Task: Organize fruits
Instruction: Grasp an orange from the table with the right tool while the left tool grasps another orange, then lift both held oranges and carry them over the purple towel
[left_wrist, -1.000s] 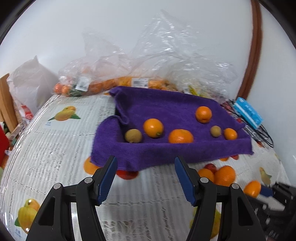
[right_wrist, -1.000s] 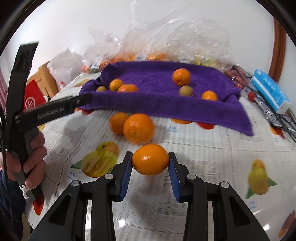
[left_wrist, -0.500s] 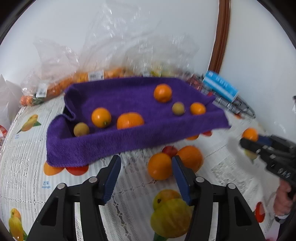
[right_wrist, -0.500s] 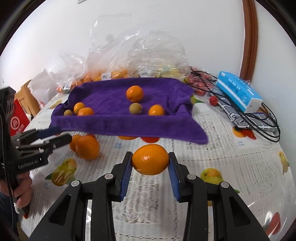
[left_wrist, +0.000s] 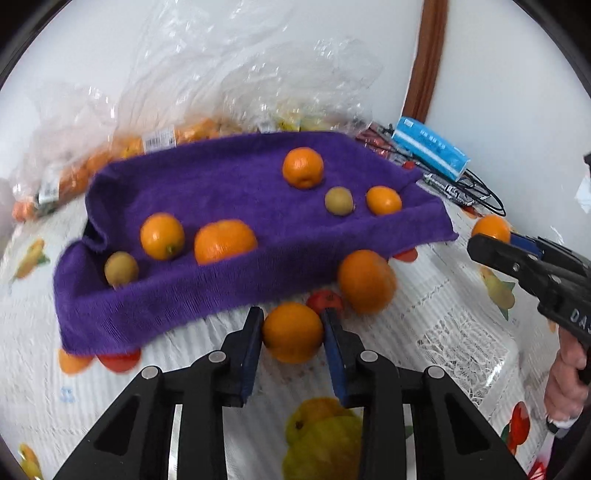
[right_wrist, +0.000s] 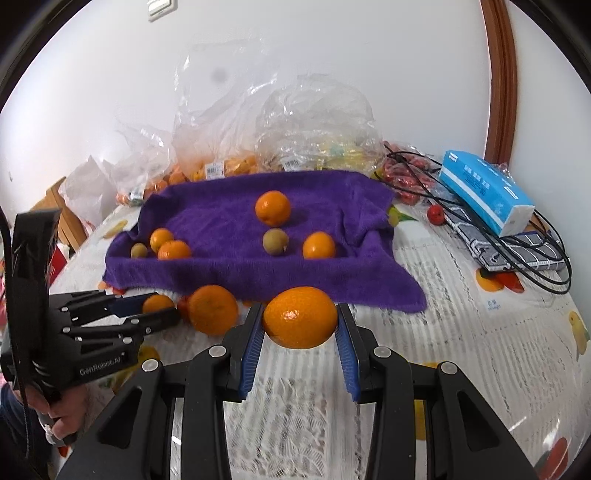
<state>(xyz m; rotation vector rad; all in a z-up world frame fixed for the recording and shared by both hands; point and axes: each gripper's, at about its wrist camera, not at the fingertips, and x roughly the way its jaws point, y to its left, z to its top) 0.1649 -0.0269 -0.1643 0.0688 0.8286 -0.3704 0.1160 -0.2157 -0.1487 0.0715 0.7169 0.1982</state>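
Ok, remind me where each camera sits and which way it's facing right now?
Left wrist: on the left gripper, looking down its fingers at the purple towel; jaws, just closing, pinch a small orange. The right gripper and its hand show at the right edge.
Right wrist: on the right gripper, facing the purple towel, shut on a large orange. The left gripper shows at the left.
Shared: towel, loose orange, blue tissue pack.

Two low, close wrist views across the table (left_wrist: 461, 332), both facing the purple towel (left_wrist: 229, 192).
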